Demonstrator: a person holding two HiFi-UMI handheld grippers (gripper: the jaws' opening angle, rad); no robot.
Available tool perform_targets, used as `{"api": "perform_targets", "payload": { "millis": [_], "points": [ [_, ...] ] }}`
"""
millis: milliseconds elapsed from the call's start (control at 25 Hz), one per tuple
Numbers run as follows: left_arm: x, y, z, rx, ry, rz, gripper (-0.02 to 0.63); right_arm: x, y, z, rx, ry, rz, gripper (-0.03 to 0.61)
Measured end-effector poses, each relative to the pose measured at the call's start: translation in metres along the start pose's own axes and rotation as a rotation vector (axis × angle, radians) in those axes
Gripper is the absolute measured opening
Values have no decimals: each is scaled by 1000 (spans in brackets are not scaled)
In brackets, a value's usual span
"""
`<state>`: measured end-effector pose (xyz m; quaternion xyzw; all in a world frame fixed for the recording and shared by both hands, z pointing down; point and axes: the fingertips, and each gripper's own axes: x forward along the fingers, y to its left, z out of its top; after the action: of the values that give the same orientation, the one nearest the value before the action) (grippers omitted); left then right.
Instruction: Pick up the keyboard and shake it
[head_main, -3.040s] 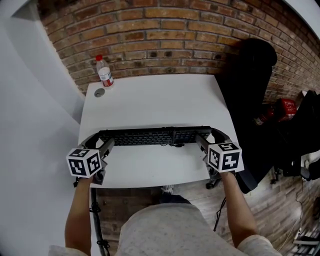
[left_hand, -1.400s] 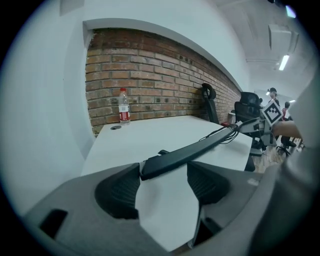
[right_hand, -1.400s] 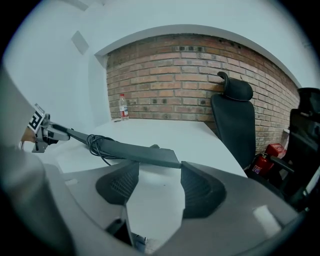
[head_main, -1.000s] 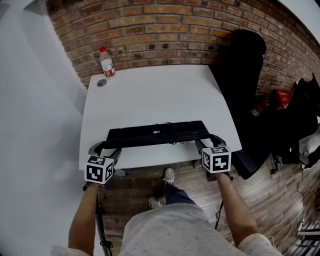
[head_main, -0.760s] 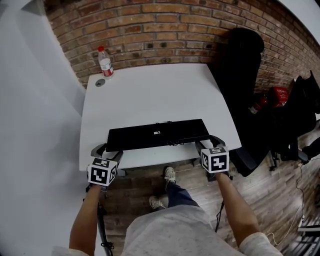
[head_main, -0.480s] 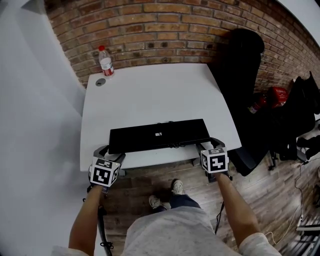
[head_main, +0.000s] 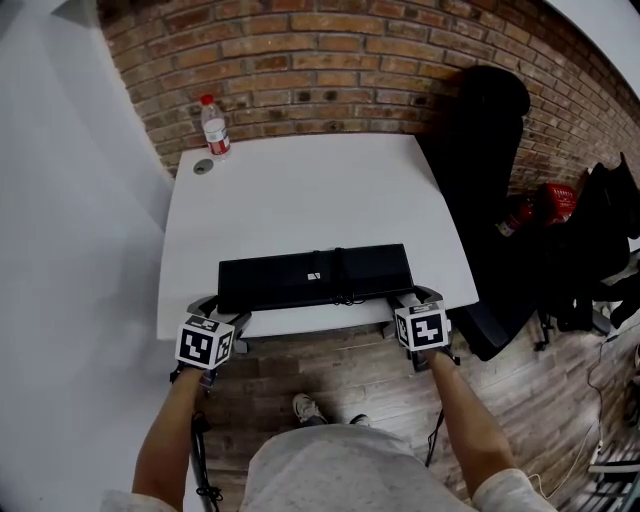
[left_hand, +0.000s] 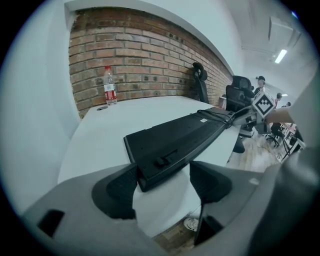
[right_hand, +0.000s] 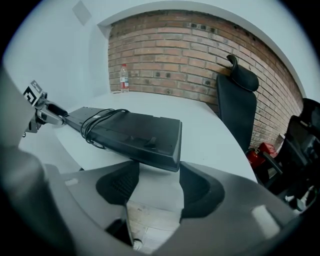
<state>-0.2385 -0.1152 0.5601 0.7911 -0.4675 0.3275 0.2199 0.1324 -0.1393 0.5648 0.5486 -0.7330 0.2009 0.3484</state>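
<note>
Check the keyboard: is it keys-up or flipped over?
Flipped over. The keyboard shows a smooth underside with a label and fold-out foot, no keys; its cable lies bundled on top.

Office, judging by the white desk (head_main: 300, 200), black swivel chair (head_main: 490, 130) and brick wall (head_main: 330, 60)

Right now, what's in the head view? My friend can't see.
A black keyboard lies upside down on a white table, the left gripper and right gripper at its near corners. The left jaws have just been opening round its end.
</note>
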Motion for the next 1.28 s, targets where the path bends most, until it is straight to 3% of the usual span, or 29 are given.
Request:
{"api": "perform_targets", "payload": {
  "millis": [320, 720, 1000, 1280],
  "points": [
    [-12, -15, -2, -44, -18, 60, 324, -17, -7, -9, -11, -4, 11, 232],
    [-36, -59, 12, -100, -129, 93, 292, -57, 20, 3, -6, -134, 106, 187],
    [-64, -107, 45, -151, -270, 81, 220, -97, 36, 24, -6, -252, 161, 129],
    [-98, -143, 75, -155, -402, 93, 68, -140, 40, 40, 3, -355, 208, 23]
  ]
}}
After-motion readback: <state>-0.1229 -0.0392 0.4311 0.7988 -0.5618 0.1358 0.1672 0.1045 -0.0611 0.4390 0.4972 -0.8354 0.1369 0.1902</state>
